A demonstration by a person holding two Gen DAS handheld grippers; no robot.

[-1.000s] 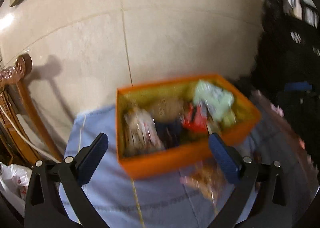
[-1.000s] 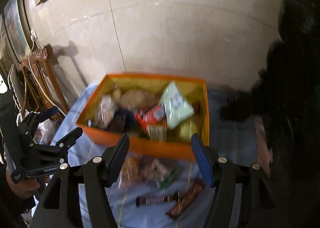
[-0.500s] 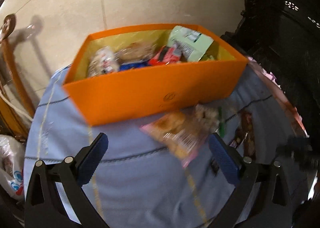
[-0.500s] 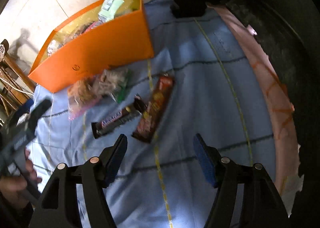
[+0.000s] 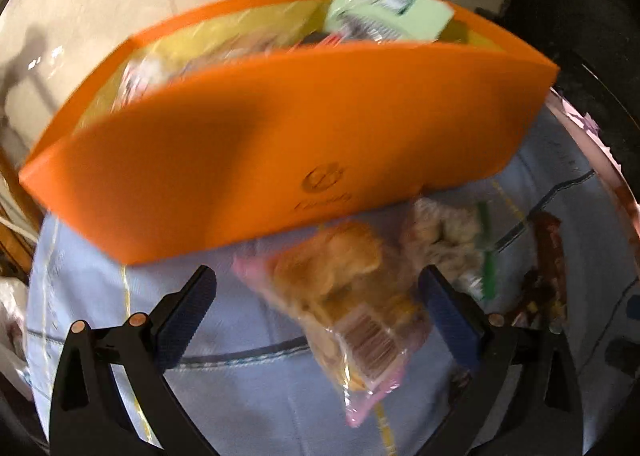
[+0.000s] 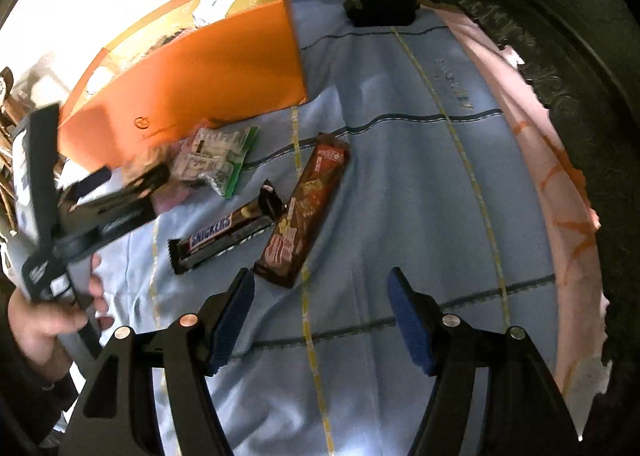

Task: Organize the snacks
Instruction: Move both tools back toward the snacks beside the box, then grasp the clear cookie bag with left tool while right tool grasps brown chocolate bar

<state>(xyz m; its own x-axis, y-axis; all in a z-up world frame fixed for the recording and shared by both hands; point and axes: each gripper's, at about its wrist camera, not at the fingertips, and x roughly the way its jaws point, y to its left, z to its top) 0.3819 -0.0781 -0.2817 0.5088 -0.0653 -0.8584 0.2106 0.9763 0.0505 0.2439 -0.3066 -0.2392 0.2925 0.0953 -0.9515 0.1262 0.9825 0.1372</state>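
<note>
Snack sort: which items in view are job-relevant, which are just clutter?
Job:
- orange rectangular cardboard box of snacks
- clear pink-edged bag of golden snacks
- clear green-edged bag of pale snacks
- brown Snickers bar
- long dark-brown wrapped biscuit pack

Lying about:
- light-blue striped cloth
- dark carved wooden furniture
- white plastic bag

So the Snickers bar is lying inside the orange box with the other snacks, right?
Not quite. The Snickers bar is lying outside the orange box, on the blue cloth in front of it, beside a brown chocolate wrapper. The right wrist view shows this clearly.
</note>
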